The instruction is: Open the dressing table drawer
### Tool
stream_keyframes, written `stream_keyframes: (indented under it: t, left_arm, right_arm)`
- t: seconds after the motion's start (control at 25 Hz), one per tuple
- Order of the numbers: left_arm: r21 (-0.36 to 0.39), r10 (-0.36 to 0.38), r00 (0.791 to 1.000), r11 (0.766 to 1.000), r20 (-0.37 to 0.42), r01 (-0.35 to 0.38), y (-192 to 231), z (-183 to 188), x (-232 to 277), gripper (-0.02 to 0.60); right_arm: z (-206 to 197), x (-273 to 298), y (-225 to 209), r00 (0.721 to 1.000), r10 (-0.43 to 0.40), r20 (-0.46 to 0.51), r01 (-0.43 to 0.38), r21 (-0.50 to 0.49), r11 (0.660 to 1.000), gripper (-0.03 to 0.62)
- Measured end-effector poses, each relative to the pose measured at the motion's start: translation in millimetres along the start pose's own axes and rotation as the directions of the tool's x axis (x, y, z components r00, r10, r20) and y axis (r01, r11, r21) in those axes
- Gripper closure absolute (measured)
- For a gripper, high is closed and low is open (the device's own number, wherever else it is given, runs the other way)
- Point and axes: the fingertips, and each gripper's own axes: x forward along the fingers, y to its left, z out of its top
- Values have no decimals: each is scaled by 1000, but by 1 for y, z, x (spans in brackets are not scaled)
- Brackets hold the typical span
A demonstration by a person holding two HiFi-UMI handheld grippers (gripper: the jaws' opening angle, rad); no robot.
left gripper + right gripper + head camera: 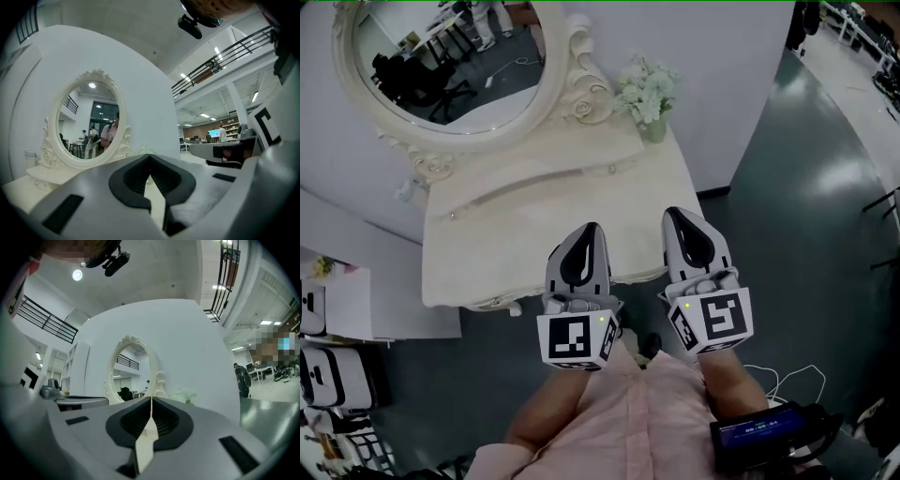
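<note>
The cream dressing table (525, 248) is smooth-topped, with an oval mirror (450, 66) in a carved, scrolled frame at its back left. The left gripper (590, 231) hangs over the table's front edge, its dark ribbed pads pressed together on nothing. White flowers (647, 89) stand at the back right. The right gripper (679, 217) is likewise closed and empty. The drawer front is hidden from above.

A white partition wall (727, 66) stands on glossy dark floor (797, 197) (light glinting off it), balcony railing (220, 61) above
</note>
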Motion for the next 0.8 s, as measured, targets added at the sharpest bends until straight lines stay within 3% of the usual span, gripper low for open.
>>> stream_keyframes:
  t: [0.32, 0.8]
  left_arm:
    - [-10, 74, 997, 997, -20, -74, 34, -9, 12, 560]
    - [-36, 76, 994, 996, -73, -79, 67, -31, 41, 560]
  right_arm:
    - [-13, 34, 12, 997, 63, -38, -63, 3, 998, 574]
    - [-43, 74, 7, 993, 45, -112, -43, 24, 999, 574]
